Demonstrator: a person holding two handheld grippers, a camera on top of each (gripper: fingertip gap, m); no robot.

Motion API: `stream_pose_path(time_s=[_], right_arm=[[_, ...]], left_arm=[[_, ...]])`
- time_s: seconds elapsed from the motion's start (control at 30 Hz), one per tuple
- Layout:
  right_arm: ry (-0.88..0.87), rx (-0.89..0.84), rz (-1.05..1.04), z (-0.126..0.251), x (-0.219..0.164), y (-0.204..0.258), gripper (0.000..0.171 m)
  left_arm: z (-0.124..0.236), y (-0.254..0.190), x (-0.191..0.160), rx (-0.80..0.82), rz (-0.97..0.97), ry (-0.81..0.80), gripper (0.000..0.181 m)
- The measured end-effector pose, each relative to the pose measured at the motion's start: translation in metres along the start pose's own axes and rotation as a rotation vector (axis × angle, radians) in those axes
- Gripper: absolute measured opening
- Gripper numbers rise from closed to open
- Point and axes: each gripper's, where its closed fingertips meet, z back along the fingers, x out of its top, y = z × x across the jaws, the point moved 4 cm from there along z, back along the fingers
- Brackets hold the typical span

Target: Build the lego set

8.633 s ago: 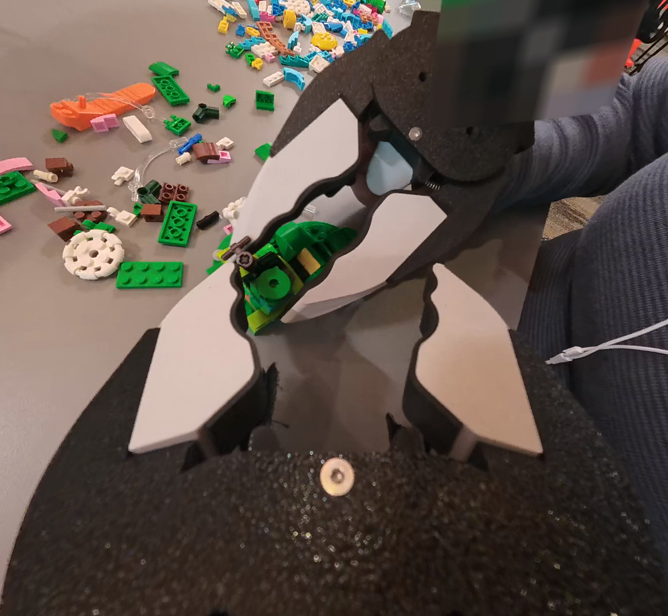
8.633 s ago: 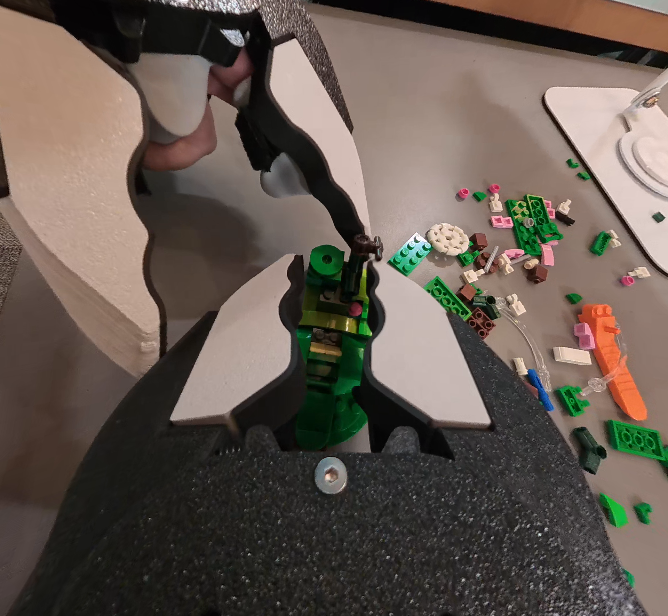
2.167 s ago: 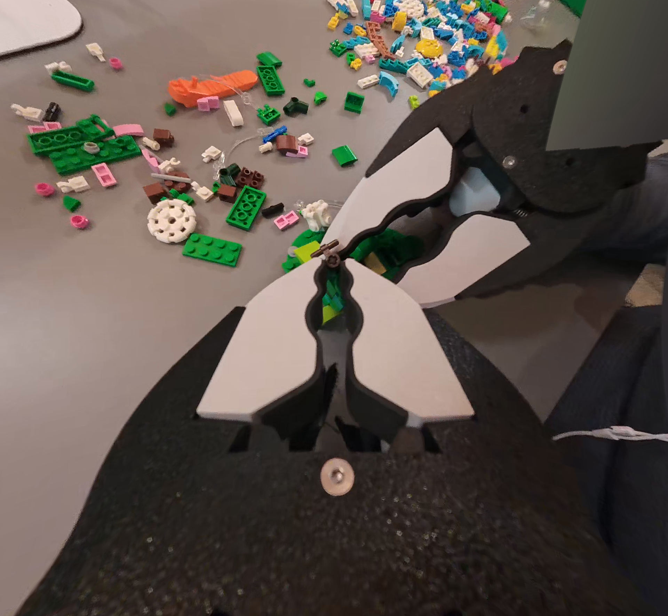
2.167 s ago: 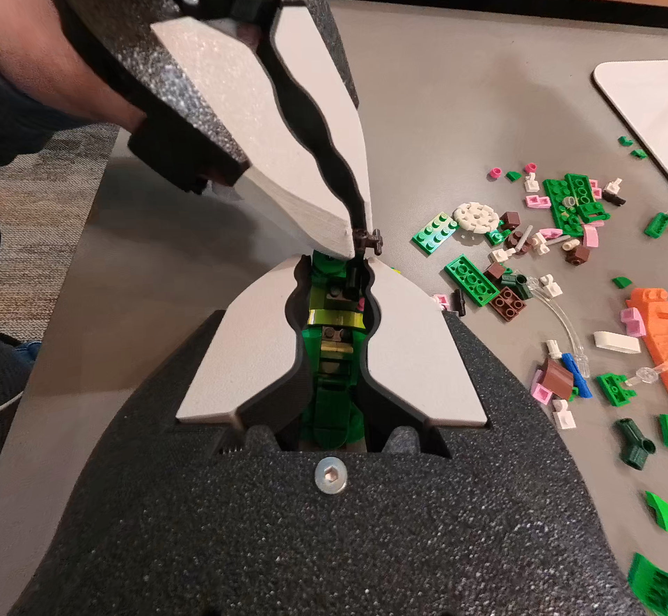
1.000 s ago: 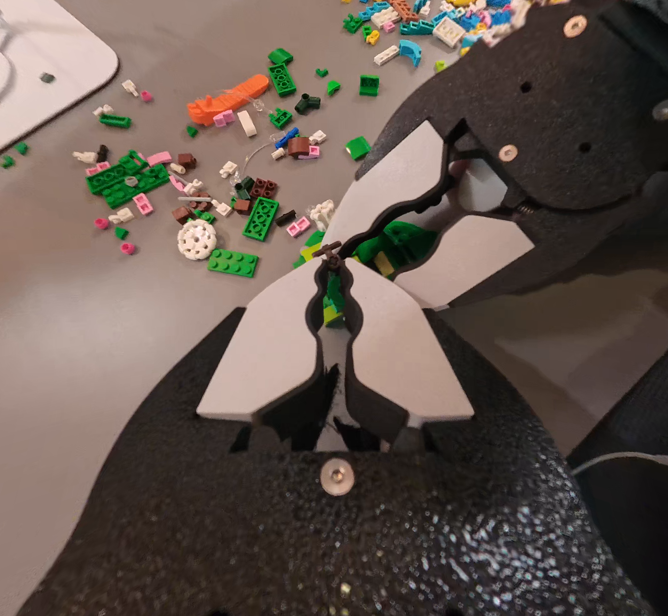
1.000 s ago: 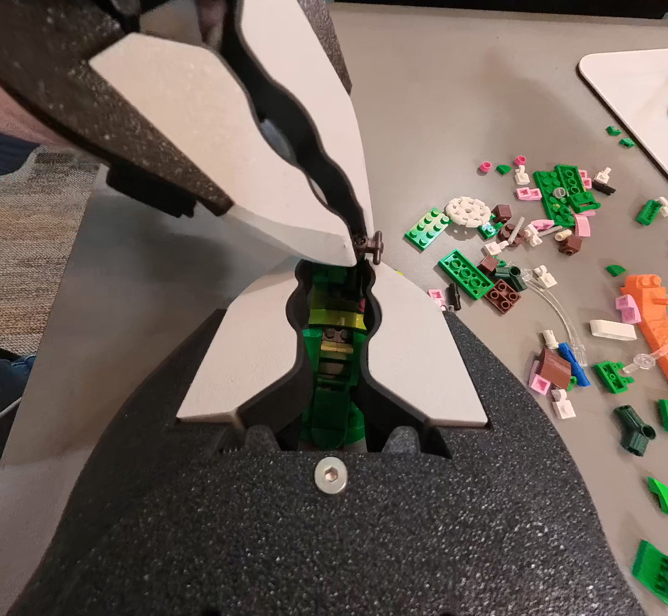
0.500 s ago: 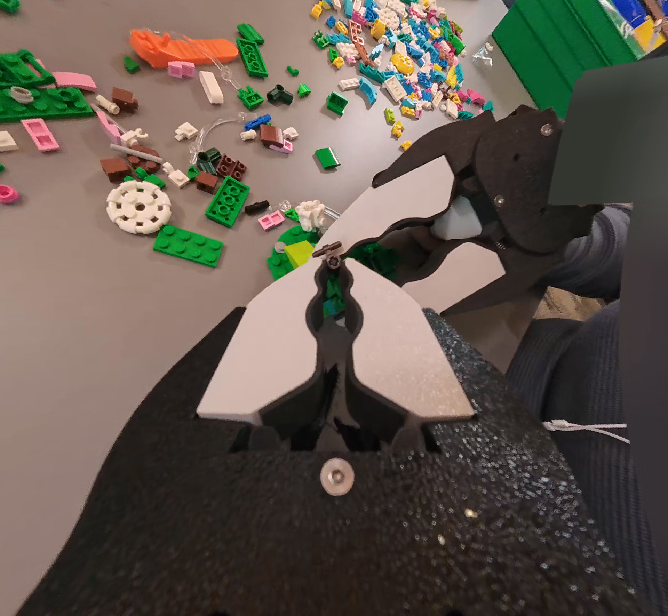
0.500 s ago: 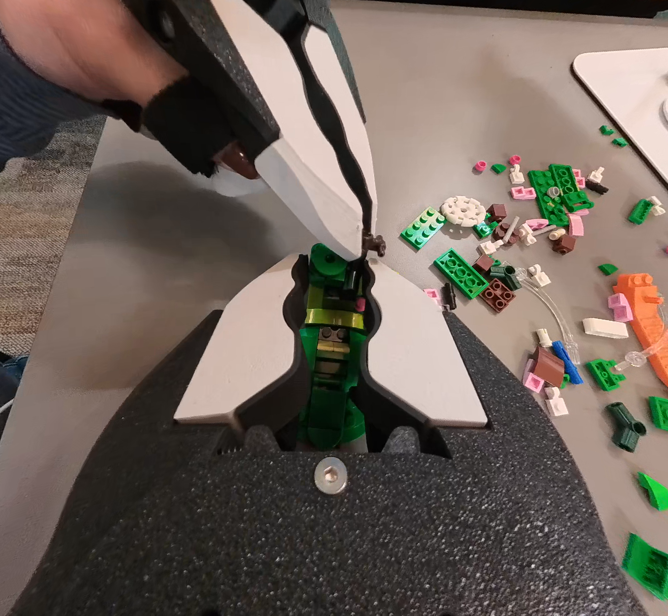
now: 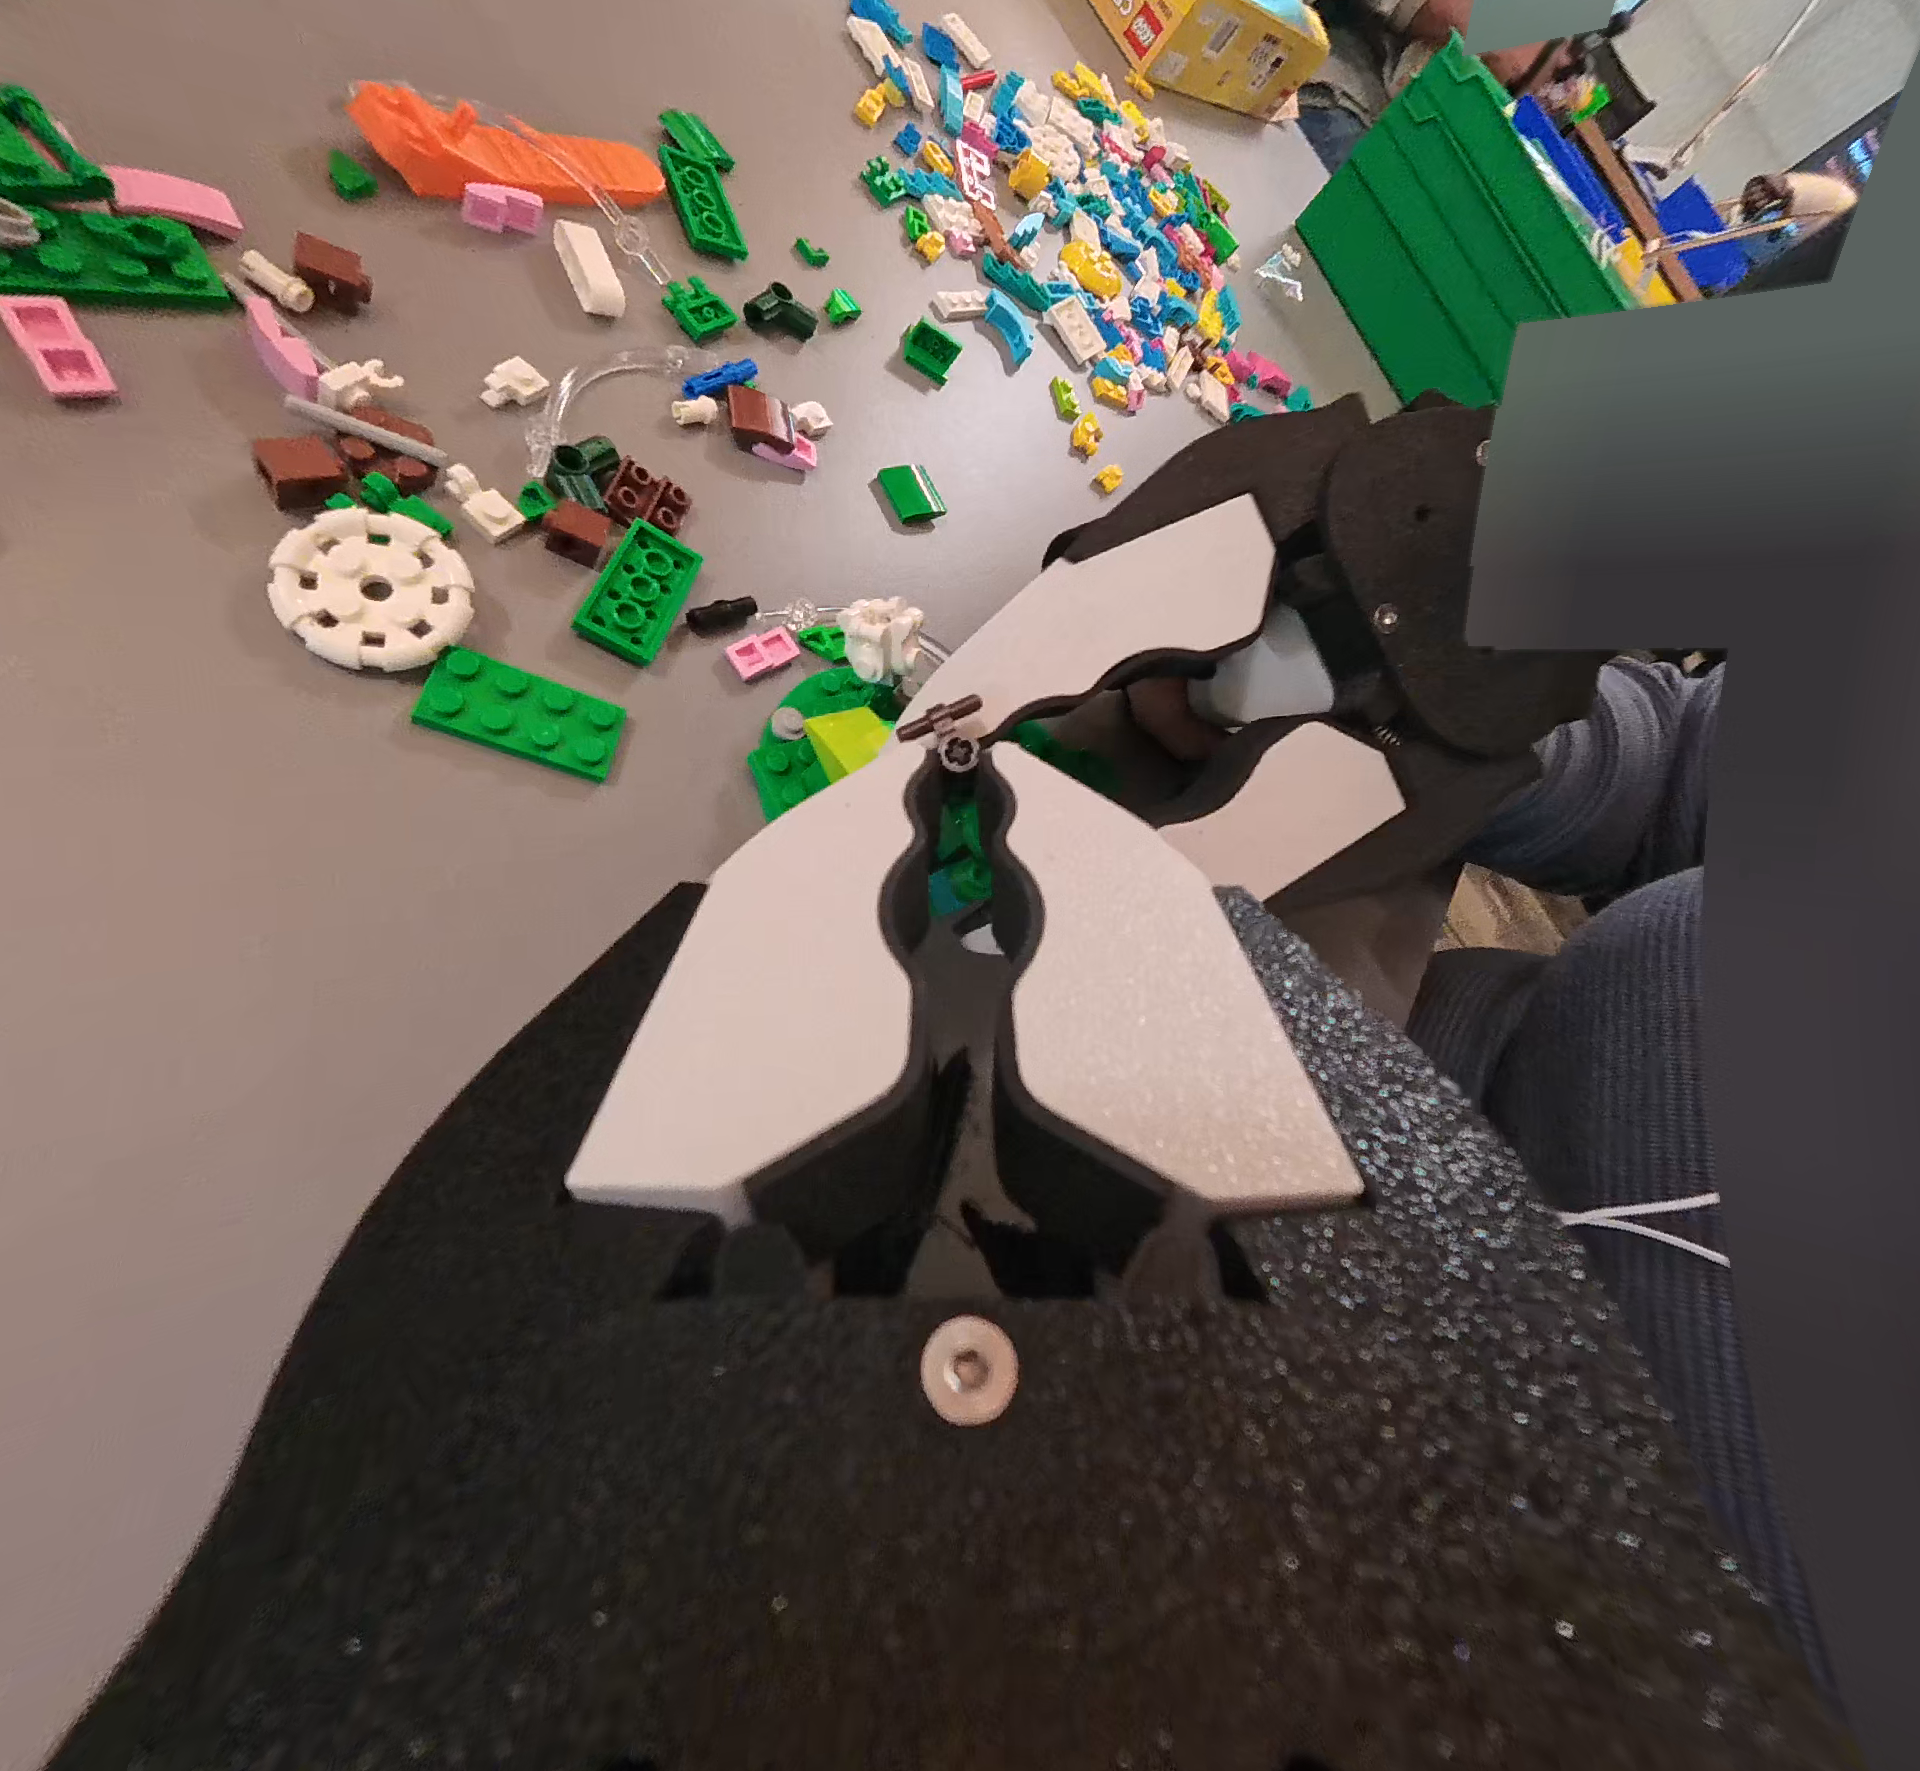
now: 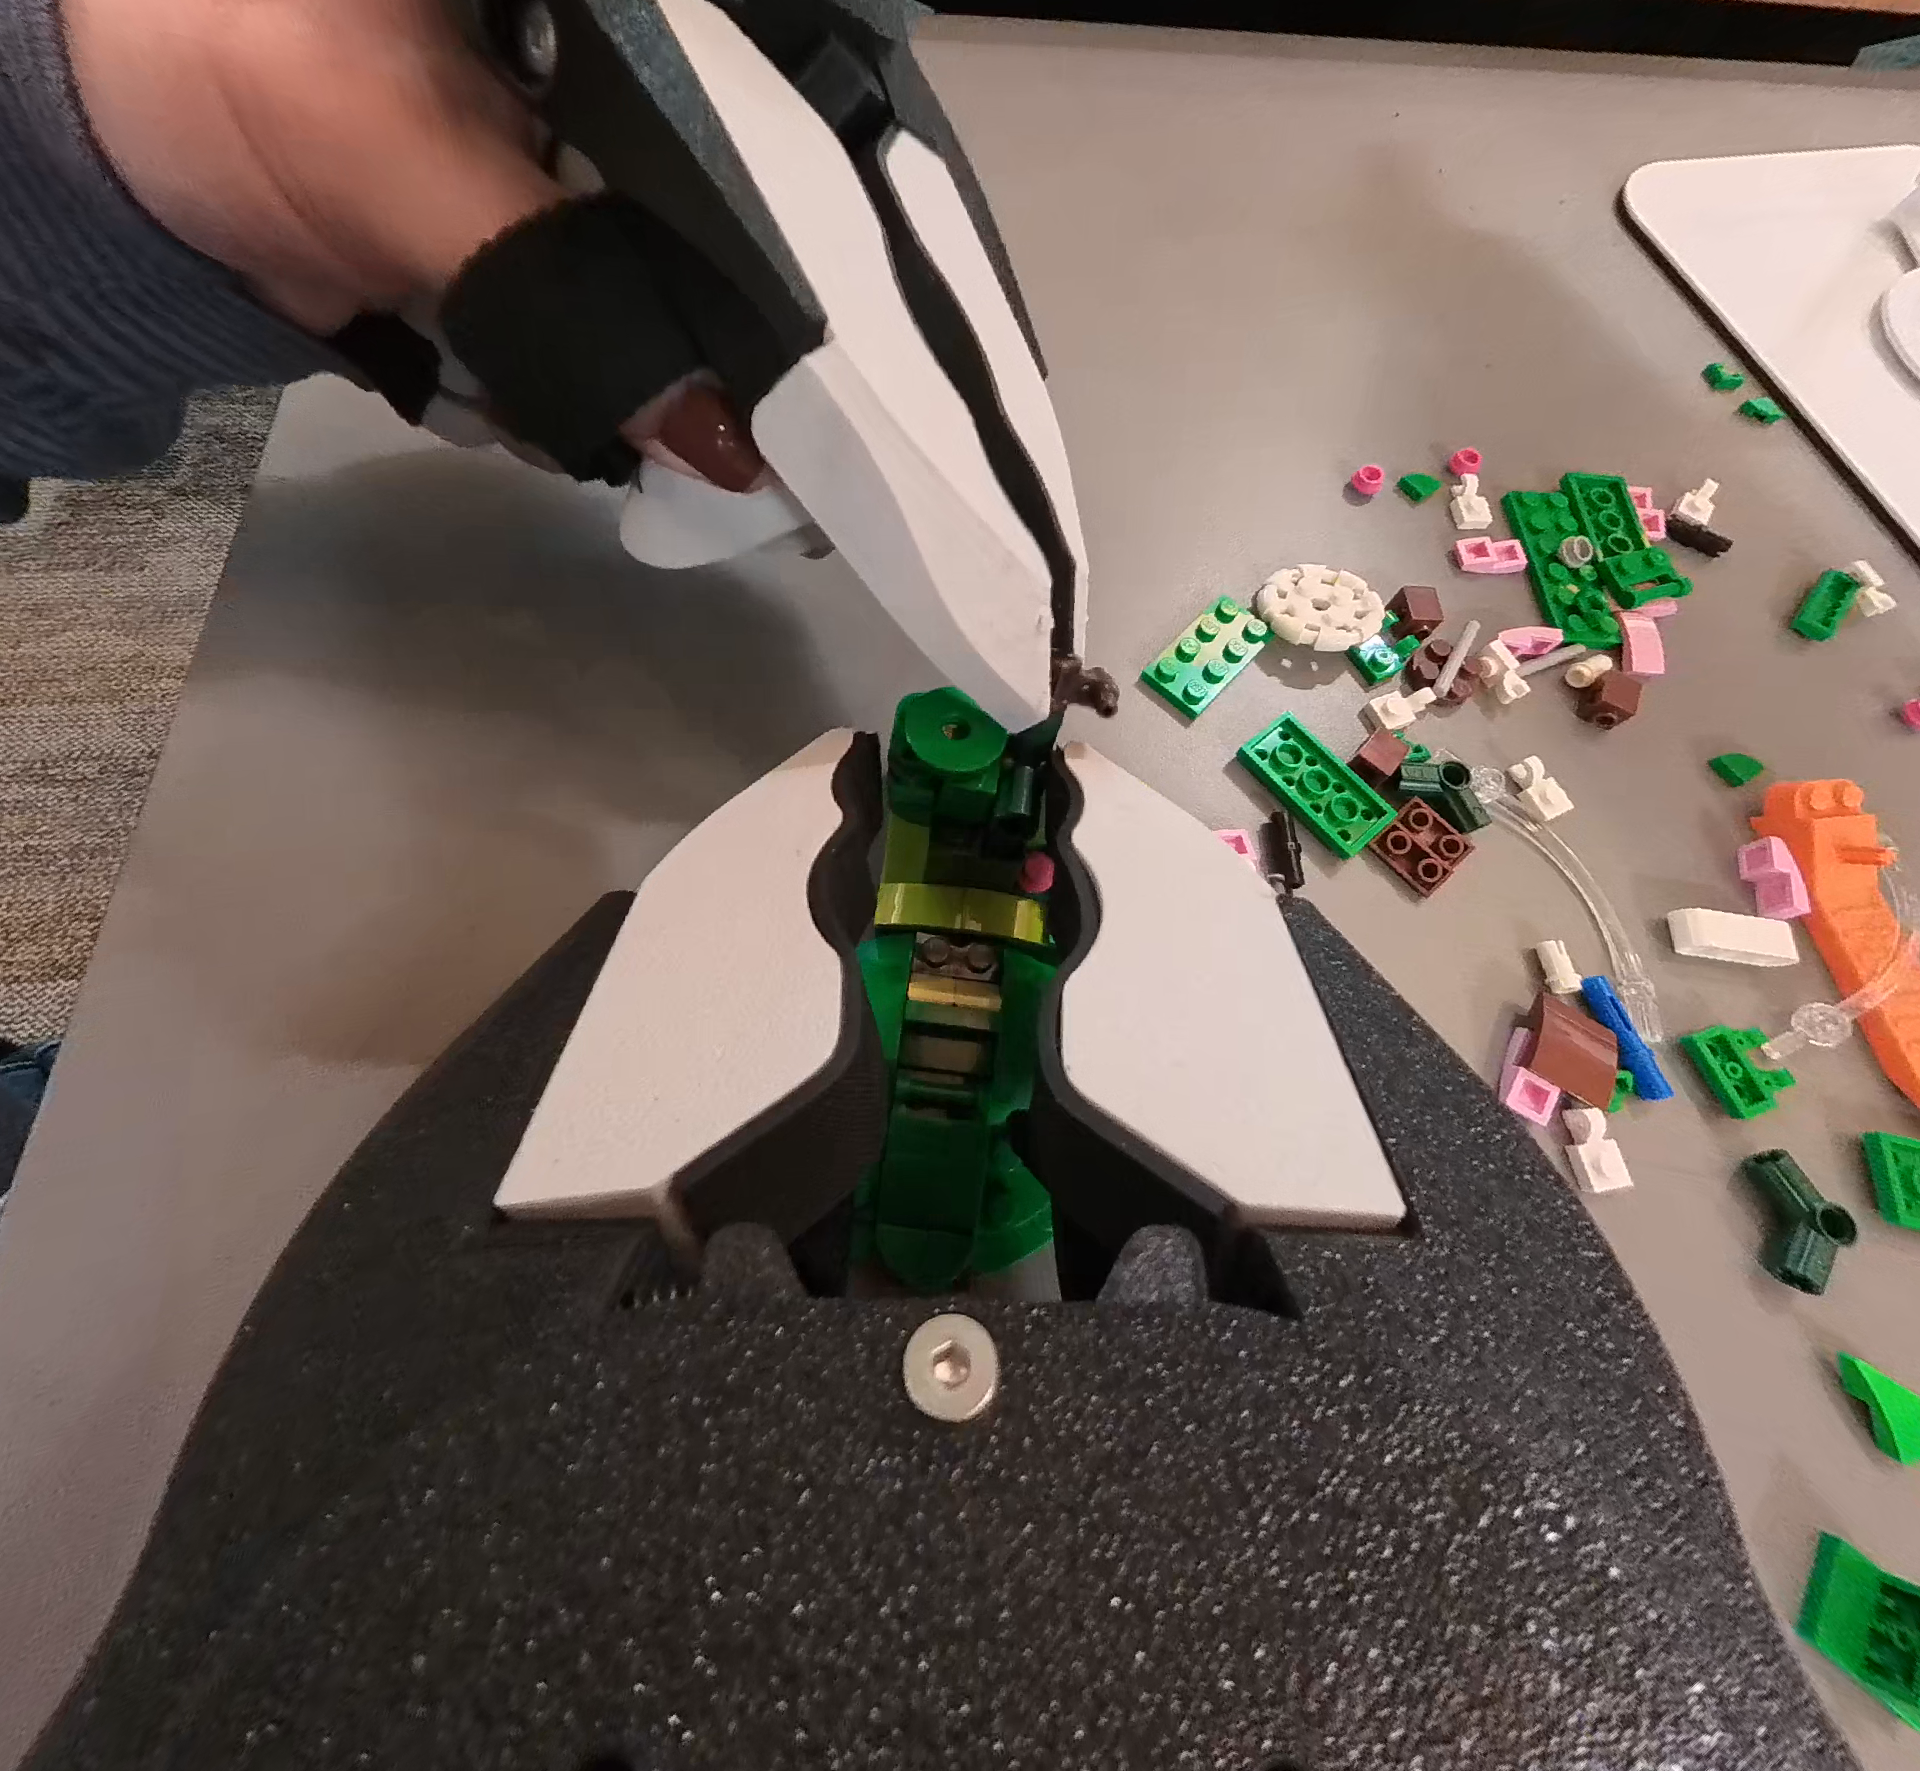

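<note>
The left gripper (image 9: 954,753) pinches a small brown piece (image 9: 941,716) in its jaws, just above the green build (image 10: 961,942) clamped in the right gripper (image 10: 961,765) over the counter (image 10: 520,682). Align the piece squarely, then press gently, bracing the build.

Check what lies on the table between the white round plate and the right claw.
In the left wrist view, between the white round plate and the right claw lie a green plate, a black connector and a pink piece.
</note>
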Motion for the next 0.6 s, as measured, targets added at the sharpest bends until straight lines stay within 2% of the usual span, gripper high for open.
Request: stream_pose_path(time_s=[0.5,0.6], right_arm=[[-0.001,-0.003,0.004,0.001,0.000,0.000,0.031],[-0.001,-0.006,0.006,0.001,0.000,0.000,0.036]], left_arm=[[0.008,0.002,0.007,-0.067,0.052,-0.082,0.006],[0.011,0.002,0.010,-0.079,0.051,-0.107,0.006]])
